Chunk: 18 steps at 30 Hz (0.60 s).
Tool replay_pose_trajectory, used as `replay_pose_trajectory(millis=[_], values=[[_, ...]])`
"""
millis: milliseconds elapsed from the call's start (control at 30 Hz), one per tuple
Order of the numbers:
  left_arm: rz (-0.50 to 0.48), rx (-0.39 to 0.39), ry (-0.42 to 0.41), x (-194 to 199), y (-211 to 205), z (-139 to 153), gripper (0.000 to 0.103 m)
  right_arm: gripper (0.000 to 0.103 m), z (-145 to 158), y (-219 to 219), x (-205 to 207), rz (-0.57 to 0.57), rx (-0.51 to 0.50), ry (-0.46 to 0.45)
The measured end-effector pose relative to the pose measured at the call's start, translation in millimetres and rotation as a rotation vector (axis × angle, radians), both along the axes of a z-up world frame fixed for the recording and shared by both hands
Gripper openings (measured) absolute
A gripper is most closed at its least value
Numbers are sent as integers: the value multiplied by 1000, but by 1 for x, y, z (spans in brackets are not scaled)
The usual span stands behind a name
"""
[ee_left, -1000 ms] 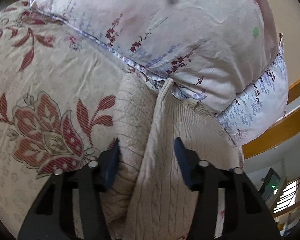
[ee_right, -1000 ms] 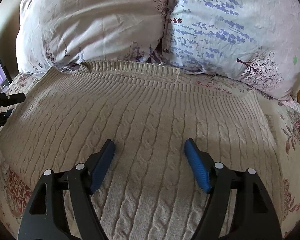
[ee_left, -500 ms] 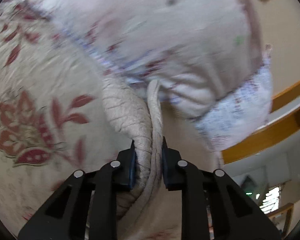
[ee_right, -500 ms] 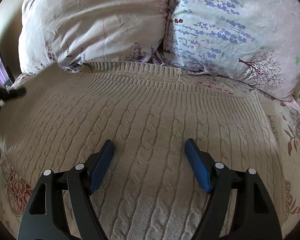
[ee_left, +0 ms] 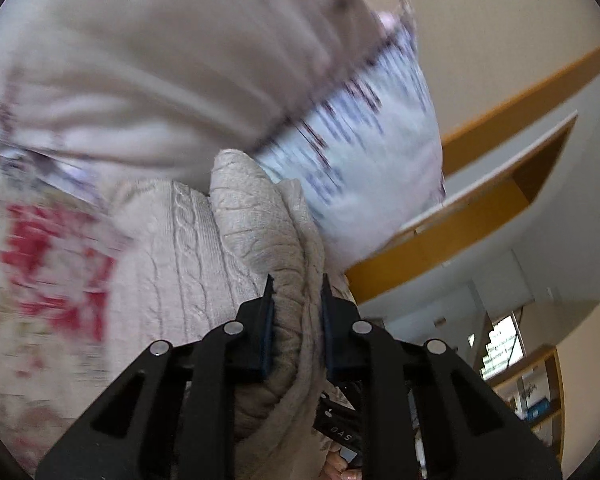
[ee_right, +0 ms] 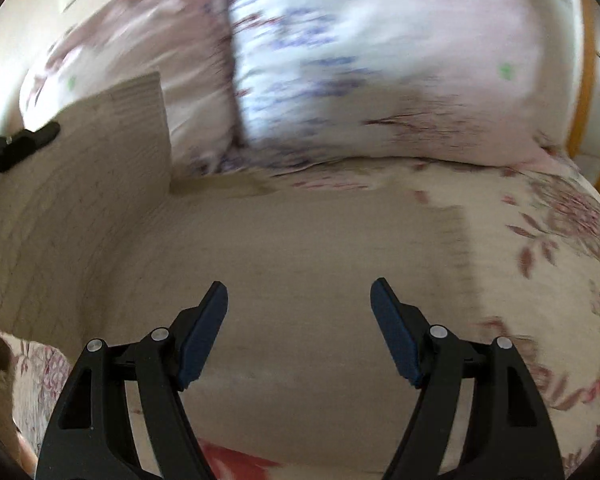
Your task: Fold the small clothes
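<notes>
A beige cable-knit sweater (ee_right: pixel 300 248) lies on the floral bedspread (ee_right: pixel 560 240) below two pillows. My left gripper (ee_left: pixel 296 292) is shut on a bunched edge of the sweater (ee_left: pixel 256 220) and holds it lifted. In the right wrist view that lifted side (ee_right: pixel 100 152) stands up at the left, with the left gripper (ee_right: pixel 24 140) at its edge. My right gripper (ee_right: pixel 300 300) is open and empty, just above the middle of the sweater. Both views are motion-blurred.
Two floral pillows (ee_right: pixel 360 60) lie against the head of the bed. A yellow wooden headboard rail (ee_left: pixel 480 220) and a room with shelves (ee_left: pixel 532 392) show at the right of the left wrist view.
My left gripper closed on the sweater's left edge and has lifted it up and over toward the right. My right gripper stayed open and shifted right over the sweater.
</notes>
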<state>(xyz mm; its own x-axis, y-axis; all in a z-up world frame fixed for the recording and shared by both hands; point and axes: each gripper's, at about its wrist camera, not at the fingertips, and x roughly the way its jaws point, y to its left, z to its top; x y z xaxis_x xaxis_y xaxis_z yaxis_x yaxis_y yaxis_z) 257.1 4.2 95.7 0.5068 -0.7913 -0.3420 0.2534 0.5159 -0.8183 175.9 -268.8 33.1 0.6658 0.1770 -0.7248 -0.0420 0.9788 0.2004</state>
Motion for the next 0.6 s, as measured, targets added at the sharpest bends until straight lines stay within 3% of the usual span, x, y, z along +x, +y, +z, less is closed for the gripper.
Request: replay_pose_trajectory(millis=[167,300,367,400,500,533,600], values=[[-79,12,43,7,-67,-19,18,75,6,-49,-15,-111,31,-15],[-184,38,181,20,-120,-60,21,75,6,-86,-18,-197,94,7],[-242,-9,225,19,-131,-69,21,75,8,-97,-19,-208,139,12],[-268,-28,212,15,-132,-64,25,75,9,-100,-19,-205,156,11],[-257,-12,110,2,-112,-36,51,75,15,-108,-16,-163,240,16],[-229,13,77,-2,-102,-26,62,75,16,-109,-13,-129,297,26],[-127,115,23,-12,-77,-12,69,75,14,-109,-6,-66,422,63]])
